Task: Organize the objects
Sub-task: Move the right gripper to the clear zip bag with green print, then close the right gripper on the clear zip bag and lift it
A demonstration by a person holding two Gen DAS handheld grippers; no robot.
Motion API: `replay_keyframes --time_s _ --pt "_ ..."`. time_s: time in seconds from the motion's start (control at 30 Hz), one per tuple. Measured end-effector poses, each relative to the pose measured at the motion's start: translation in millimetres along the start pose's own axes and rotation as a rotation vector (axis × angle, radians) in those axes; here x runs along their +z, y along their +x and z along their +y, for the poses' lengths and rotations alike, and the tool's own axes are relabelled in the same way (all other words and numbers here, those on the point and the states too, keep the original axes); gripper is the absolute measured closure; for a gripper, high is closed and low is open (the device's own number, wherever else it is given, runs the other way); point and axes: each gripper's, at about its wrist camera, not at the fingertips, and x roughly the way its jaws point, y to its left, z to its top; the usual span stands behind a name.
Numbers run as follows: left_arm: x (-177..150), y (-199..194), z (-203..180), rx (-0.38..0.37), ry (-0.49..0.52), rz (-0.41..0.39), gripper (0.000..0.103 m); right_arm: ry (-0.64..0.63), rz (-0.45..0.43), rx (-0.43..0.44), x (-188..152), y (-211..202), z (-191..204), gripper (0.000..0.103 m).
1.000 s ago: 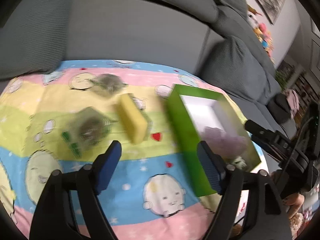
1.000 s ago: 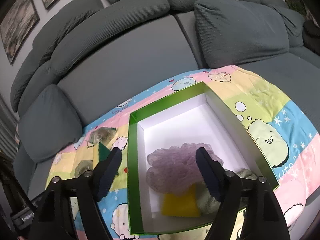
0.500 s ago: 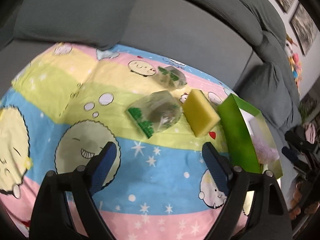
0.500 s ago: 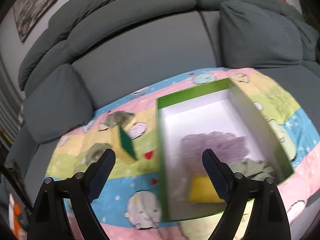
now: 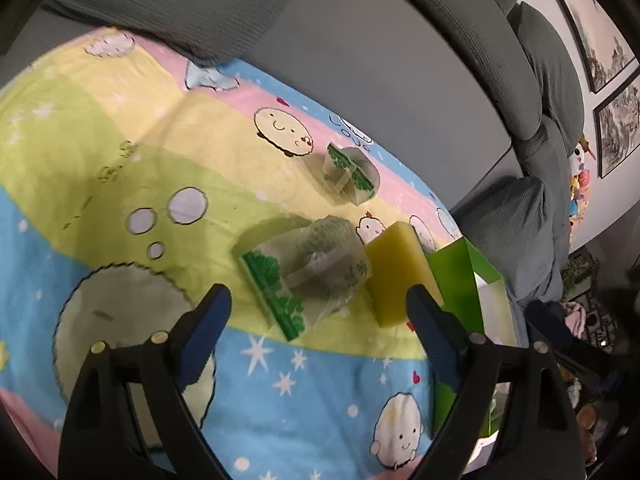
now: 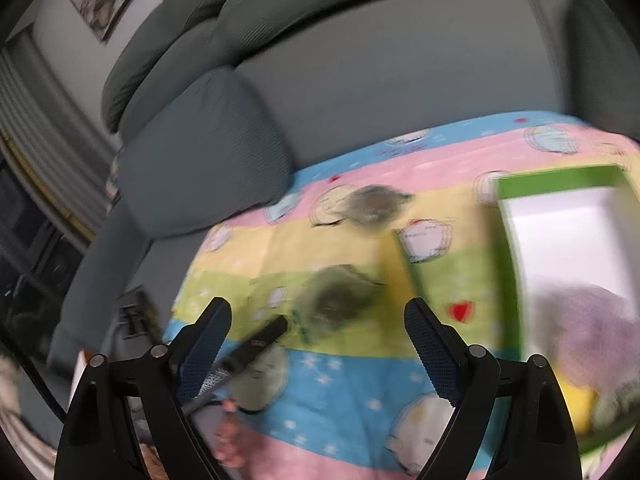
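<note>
I line up my left hand-held gripper [image 5: 318, 316] on the nearest clear packet [image 5: 306, 270].

Both my hand-held grippers are spread wide and hold nothing; the right hand-held gripper [image 6: 318, 334] hangs over the blanket [image 5: 120, 184]. The packet lies just beside the yellow sponge [image 5: 400, 268], near the green box [image 6: 560, 216] where things go. A second packet [image 5: 350, 176] waits farther back. The right view is blurry, and the box is cut off.
</note>
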Motion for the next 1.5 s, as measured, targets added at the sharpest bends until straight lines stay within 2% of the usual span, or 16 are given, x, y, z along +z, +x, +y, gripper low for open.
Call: replay_keyframes --time_s 0.03,0.1,0.17,0.23,0.3,0.5,0.87,1.13,1.33,1.5 --pt "0.7 4.0 3.2 0.003 -0.011 0.007 0.014 -0.001 0.044 0.024 6.6 18.6 3.1 0.014" --pt "0.3 13.8 14.3 -0.005 -0.059 0.026 0.014 -0.008 0.104 0.007 11.9 44.2 5.5 0.016" --pt "2.1 23.5 23.0 -0.024 -0.102 0.063 0.014 -0.047 0.173 -0.061 16.2 73.9 9.4 0.027" --pt "3.9 31.3 28.1 -0.055 -0.134 0.083 0.014 -0.068 0.213 -0.116 21.3 98.3 8.2 0.031" --pt "5.2 37.7 28.0 -0.047 -0.127 0.099 0.014 -0.065 0.241 -0.135 25.1 113.8 2.8 0.031" --pt "6.3 42.8 27.1 -0.056 -0.127 0.08 0.015 -0.05 0.338 -0.177 24.1 146.8 -18.2 0.03" --pt "7.3 43.6 27.8 -0.045 -0.125 0.067 0.023 -0.135 0.345 -0.2 25.0 151.5 -0.4 0.03" --pt "7.3 43.3 34.1 -0.047 -0.138 0.07 0.03 -0.126 0.382 -0.238 17.9 164.0 0.2 0.03" --pt "5.5 41.4 35.0 -0.047 -0.135 0.07 0.036 -0.121 0.377 -0.235 13.7 163.9 -1.1 0.03" --pt "1.6 40.3 31.8 -0.039 -0.117 0.069 0.037 -0.139 0.362 -0.26 9.9 165.0 0.2 0.03"
